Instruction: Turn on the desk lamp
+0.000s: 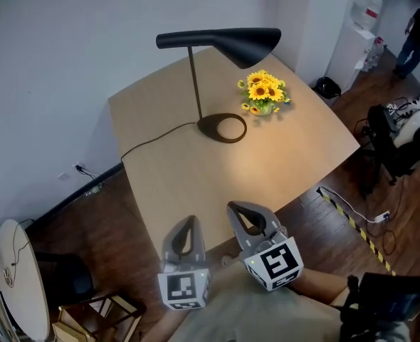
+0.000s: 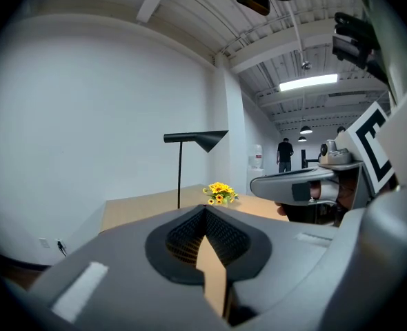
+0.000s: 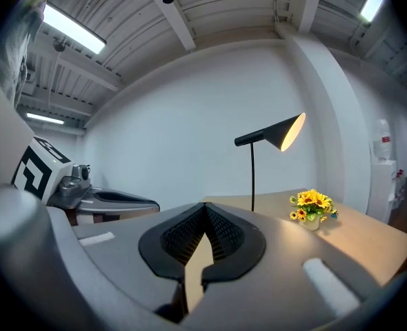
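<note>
A black desk lamp (image 1: 222,127) stands on the wooden table (image 1: 167,184), its long cone shade (image 1: 221,41) reaching right over a small pot of sunflowers (image 1: 263,95). The lamp is lit: warm light falls on the table under it, and the shade's inside (image 3: 293,131) glows in the right gripper view. The lamp (image 2: 190,138) and the sunflowers (image 2: 219,193) also show far ahead in the left gripper view. My left gripper (image 1: 190,221) and right gripper (image 1: 233,206) hover side by side over the table's near edge, well short of the lamp. Both are shut, holding nothing.
The lamp's cord (image 1: 156,140) runs left off the table to a wall outlet (image 1: 78,168). A water dispenser (image 1: 358,34) and a person (image 1: 413,38) are at the far right. Black gear (image 1: 395,137) and striped floor tape (image 1: 352,223) lie right of the table; a round white panel (image 1: 21,280) stands at the lower left.
</note>
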A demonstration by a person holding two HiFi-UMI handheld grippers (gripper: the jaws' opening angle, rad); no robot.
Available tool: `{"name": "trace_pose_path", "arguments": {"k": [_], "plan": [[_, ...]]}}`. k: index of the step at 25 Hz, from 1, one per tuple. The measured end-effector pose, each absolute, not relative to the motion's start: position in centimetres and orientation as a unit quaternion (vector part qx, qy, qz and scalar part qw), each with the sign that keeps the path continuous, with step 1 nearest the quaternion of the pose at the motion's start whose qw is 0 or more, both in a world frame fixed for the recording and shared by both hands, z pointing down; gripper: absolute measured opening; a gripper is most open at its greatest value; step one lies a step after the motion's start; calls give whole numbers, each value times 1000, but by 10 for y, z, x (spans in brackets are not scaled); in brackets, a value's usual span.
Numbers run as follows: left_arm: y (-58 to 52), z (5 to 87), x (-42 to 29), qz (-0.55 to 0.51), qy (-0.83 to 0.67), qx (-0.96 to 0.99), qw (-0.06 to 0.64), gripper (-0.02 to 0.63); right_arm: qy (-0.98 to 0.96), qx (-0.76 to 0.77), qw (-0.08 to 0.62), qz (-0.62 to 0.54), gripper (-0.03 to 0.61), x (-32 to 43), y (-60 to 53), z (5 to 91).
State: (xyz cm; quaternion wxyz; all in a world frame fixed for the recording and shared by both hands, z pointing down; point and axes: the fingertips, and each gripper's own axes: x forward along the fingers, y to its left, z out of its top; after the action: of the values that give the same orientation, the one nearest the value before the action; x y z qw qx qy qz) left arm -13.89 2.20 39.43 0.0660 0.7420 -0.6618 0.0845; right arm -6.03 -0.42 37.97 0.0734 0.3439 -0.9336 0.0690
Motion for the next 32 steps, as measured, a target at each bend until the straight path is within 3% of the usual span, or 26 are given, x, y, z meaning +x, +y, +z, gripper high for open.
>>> {"name": "trace_pose_path", "arguments": {"k": [11, 23, 32], "plan": [[35, 392, -87, 110, -663, 736, 85, -2, -940, 333, 36, 60, -2, -12, 5, 363], [63, 384, -17, 107, -686, 714, 98, -2, -953, 292, 41, 73, -2, 50, 31, 370], [81, 399, -10, 131, -694, 699, 112, -2, -954, 284, 49, 79, 0, 65, 45, 381]]}}
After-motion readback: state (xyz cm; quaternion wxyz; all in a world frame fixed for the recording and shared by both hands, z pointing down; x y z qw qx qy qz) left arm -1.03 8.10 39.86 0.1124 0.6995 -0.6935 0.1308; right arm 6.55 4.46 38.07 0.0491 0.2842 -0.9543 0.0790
